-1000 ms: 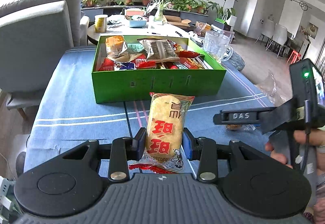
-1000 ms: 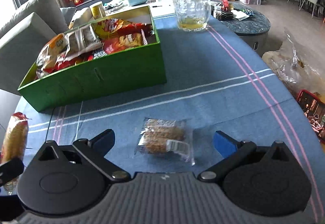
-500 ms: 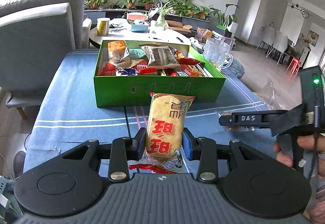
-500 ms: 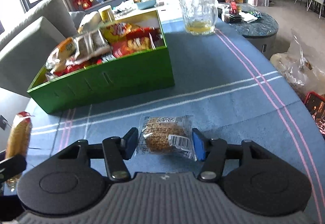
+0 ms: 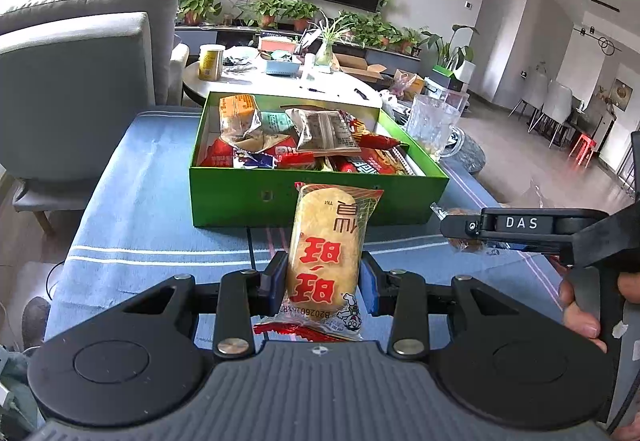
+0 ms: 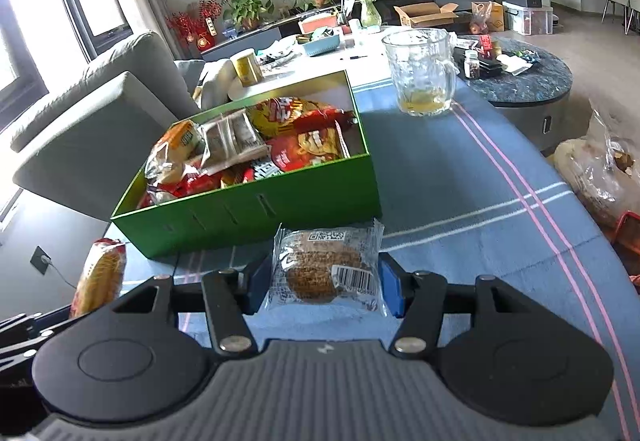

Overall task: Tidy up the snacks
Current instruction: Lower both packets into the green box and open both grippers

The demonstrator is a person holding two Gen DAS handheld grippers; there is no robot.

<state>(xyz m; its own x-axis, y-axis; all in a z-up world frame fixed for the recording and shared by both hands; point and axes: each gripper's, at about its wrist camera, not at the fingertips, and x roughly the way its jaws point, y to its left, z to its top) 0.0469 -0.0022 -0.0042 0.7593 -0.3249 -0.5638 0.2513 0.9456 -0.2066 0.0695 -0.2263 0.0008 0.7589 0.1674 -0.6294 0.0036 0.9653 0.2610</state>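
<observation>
My left gripper (image 5: pixel 323 283) is shut on a yellow rice cracker packet (image 5: pixel 326 253) with red characters, held above the blue tablecloth in front of the green box (image 5: pixel 260 197), which is full of snack packets. My right gripper (image 6: pixel 324 283) is shut on a clear-wrapped brown round cake (image 6: pixel 324 267) and holds it above the cloth, just short of the green box's (image 6: pixel 256 215) near wall. The right gripper also shows at the right of the left wrist view (image 5: pixel 460 227). The cracker packet shows at the left of the right wrist view (image 6: pixel 100 273).
A glass mug (image 6: pixel 422 75) with a little yellow liquid stands beyond the box's right corner. A grey sofa chair (image 5: pixel 76 81) is at the table's left. A plastic bag (image 6: pixel 600 169) lies off the table's right edge. A cluttered round table (image 5: pixel 280 77) stands behind.
My right gripper has closed on the brown cake and lifted it off the cloth toward the box. My left gripper has risen slightly with the cracker packet still in it.
</observation>
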